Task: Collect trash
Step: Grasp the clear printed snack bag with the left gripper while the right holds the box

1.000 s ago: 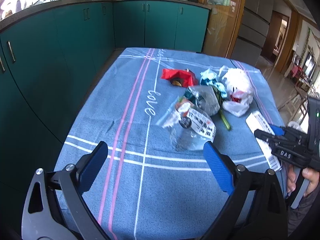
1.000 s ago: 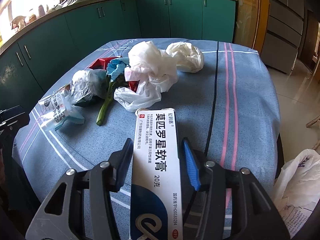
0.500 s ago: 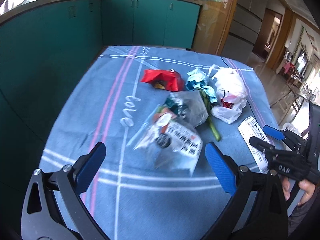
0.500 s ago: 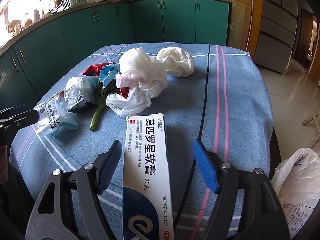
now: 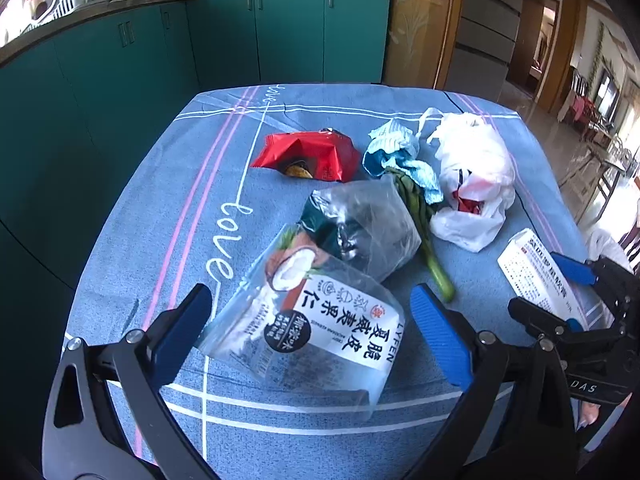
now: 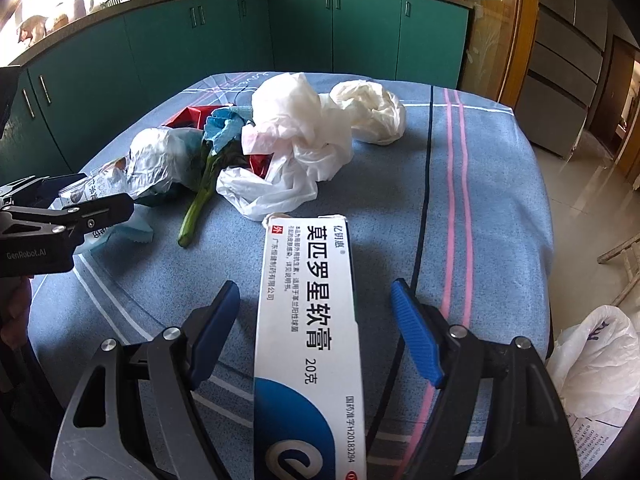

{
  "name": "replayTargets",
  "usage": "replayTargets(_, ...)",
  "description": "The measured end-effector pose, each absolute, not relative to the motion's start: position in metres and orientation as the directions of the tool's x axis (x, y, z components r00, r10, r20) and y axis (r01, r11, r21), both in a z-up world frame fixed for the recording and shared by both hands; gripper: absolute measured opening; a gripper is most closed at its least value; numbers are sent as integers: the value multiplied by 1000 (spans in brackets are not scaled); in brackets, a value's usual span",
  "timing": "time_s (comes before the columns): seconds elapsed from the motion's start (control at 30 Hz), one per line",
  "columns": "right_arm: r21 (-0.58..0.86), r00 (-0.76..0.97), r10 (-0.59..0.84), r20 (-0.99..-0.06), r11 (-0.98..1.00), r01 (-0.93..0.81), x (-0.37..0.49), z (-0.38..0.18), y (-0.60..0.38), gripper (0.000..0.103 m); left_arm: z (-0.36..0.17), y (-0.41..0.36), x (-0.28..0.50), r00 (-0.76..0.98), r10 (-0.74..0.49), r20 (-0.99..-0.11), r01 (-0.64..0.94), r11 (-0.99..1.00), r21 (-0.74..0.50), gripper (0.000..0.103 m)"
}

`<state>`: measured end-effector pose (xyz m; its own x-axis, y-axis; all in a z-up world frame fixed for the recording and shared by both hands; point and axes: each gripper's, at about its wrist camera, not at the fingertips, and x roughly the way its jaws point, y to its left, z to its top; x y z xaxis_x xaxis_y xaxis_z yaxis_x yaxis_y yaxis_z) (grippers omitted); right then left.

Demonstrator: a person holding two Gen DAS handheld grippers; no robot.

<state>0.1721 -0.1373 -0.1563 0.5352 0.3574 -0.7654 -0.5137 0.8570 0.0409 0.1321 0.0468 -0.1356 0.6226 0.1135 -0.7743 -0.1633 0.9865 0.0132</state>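
Right gripper (image 6: 316, 332) jaws just opened off ointment box (image 6: 308, 320), left gripper (image 5: 312, 328) moved closer, open around snack bag (image 5: 320, 320)

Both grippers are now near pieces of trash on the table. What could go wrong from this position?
1. The right gripper has just been opening; its pads stand clear of the white medicine box between them. If it lifts now, the box probably stays behind.
2. The left gripper is open around a clear snack bag. The thin plastic may slip or crumple when pinched.
3. This bag overlaps a second clear bag, which might be dragged along.
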Motion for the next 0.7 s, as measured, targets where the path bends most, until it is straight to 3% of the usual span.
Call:
replayTargets(0.13, 40, 536, 356, -765, 858, -512, 172, -157, -136, 76, -137, 43, 129, 625, 116, -772, -140, 990, 35, 85)
replayTargets(0.17, 40, 537, 356, -765, 858, -513, 172, -157, -137, 76, -137, 42, 128, 627, 112, -771, -135, 990, 34, 78)
replayTargets(0.3, 38, 539, 355, -764, 859, -511, 172, -157, -137, 76, -135, 40, 122, 635, 87, -768, -108, 994, 24, 64)
replayTargets(0.37, 39, 538, 355, -764, 859, -511, 172, -157, -137, 76, -133, 37, 118, 637, 71, -768, -88, 996, 19, 52)
replayTargets(0.6, 46, 537, 363, -761, 857, -514, 172, -156, -138, 73, -122, 32, 98, 652, 56, -756, -55, 998, 26, 48)
replayTargets(0.67, 46, 542, 368, -756, 855, -516, 171, -154, -138, 55, -116, 31, 90, 662, 52, -748, -52, 998, 24, 48)
replayTargets(0.7, 52, 540, 373, -754, 854, -518, 171, -154, -139, 52, -113, 31, 86, 667, 51, -743, -50, 998, 24, 48)
